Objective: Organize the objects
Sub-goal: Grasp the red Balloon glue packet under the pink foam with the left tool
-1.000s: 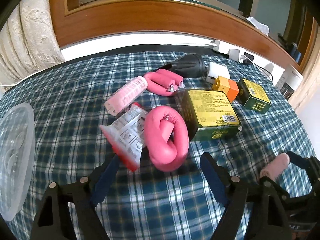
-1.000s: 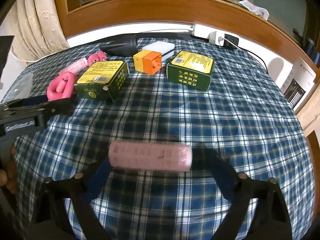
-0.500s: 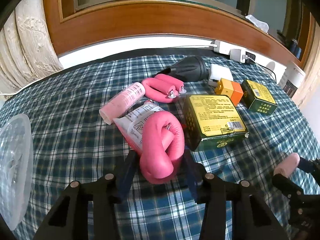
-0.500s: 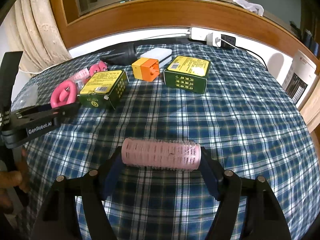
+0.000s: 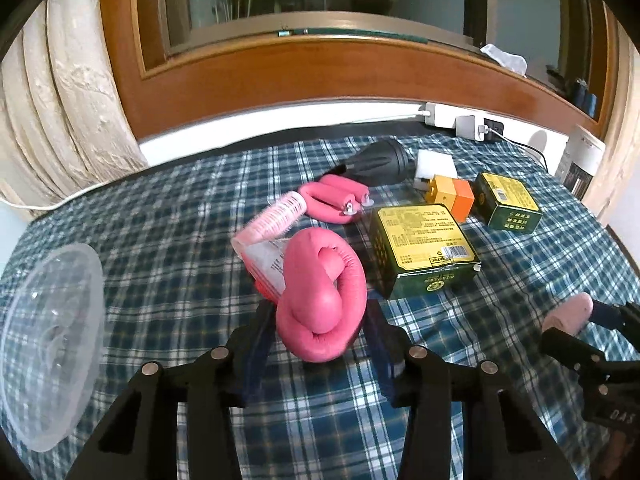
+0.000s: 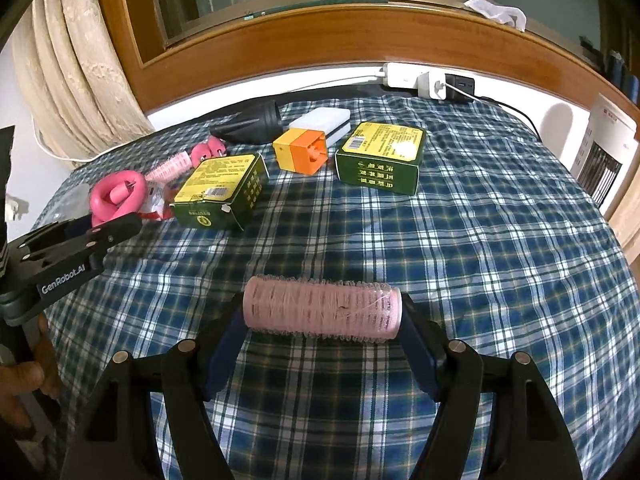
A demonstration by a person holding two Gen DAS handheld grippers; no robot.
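My left gripper (image 5: 320, 334) is shut on a knotted pink foam curler (image 5: 322, 300), its fingers (image 5: 260, 332) pressing both sides. A red-and-white packet (image 5: 264, 264) lies just behind it, then a pink hair roller (image 5: 276, 216) and a second pink foam curler (image 5: 336, 200). My right gripper (image 6: 322, 322) is shut on another pink hair roller (image 6: 322, 312), held crosswise above the plaid cloth. From the right wrist view, the left gripper (image 6: 80, 240) sits at the far left beside the knotted curler (image 6: 116, 196).
On the plaid table (image 6: 480, 240) stand two green tins (image 6: 220, 192) (image 6: 380, 156), a yellow-orange box (image 6: 304, 152), a white box (image 6: 320, 120) and a black nozzle (image 6: 256, 122). A clear plastic lid (image 5: 48, 352) lies left. A power strip (image 6: 424, 78) sits behind. A hand (image 6: 24, 376) holds the left gripper.
My left gripper moved forward and shut on the knotted pink curler. My right gripper's fingers closed in on the pink roller, which now sits steady between them.
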